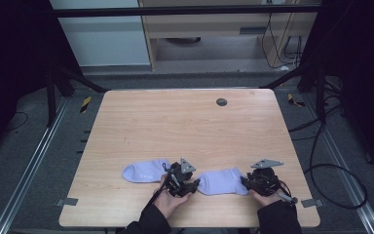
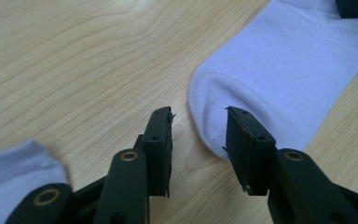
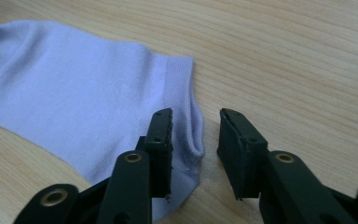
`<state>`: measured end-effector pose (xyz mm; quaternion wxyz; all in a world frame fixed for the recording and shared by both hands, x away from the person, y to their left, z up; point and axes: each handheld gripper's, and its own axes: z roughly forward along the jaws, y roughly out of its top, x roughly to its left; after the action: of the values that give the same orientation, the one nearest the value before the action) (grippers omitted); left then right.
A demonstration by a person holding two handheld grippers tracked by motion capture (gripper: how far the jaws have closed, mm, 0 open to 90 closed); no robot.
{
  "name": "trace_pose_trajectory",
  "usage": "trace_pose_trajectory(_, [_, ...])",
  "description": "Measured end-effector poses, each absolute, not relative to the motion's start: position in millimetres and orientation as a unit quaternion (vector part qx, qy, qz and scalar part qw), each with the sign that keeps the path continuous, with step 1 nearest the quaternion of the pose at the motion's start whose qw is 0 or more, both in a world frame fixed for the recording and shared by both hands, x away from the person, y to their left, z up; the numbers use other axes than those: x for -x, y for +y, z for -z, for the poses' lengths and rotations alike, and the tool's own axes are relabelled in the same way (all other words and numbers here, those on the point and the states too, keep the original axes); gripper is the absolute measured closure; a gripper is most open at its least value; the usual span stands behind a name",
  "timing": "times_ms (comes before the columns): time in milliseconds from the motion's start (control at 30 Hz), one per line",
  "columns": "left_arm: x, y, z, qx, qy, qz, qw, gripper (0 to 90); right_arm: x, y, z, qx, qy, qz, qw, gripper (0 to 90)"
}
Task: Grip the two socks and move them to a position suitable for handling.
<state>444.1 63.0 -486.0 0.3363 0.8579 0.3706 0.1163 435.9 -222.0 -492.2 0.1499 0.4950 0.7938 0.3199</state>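
**Two pale socks, a hand-held gripper at each end of one**

The wooden desk [image 1: 185, 122] carries two pale lilac socks near its front edge. The right sock [image 1: 222, 182] lies flat between both tools; the left sock [image 1: 145, 170] lies just left of them. The left hand-held gripper [image 2: 199, 140] has its jaws spread about the right sock's toe. The right hand-held gripper [image 3: 195, 144] is spread at the cuff, one jaw apparently over the fabric, though contact is unclear.

Left sock [image 2: 14, 172] — cropped at frame edge
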Motion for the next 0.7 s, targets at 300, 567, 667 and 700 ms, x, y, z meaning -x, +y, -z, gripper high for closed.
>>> trace_pose_trajectory(300, [-444,56,490,-0.861,0.374,-0.108,0.328,78.0,-435,-218,491,-0.490,0.800,-0.314,0.144,84.5])
trace_pose_trajectory(567, [-443,66,480,-0.857,0.370,-0.110,0.342,88.3,-428,-213,479,-0.482,0.797,-0.337,0.141,86.0])
trace_pose_trajectory(667, [-442,79,471,-0.856,0.370,-0.107,0.344,88.4,-424,-206,472,-0.472,0.796,-0.352,0.141,86.0])
trace_pose_trajectory(700, [-441,82,469,-0.855,0.371,-0.107,0.345,88.4,-423,-203,469,-0.468,0.797,-0.357,0.138,86.0])
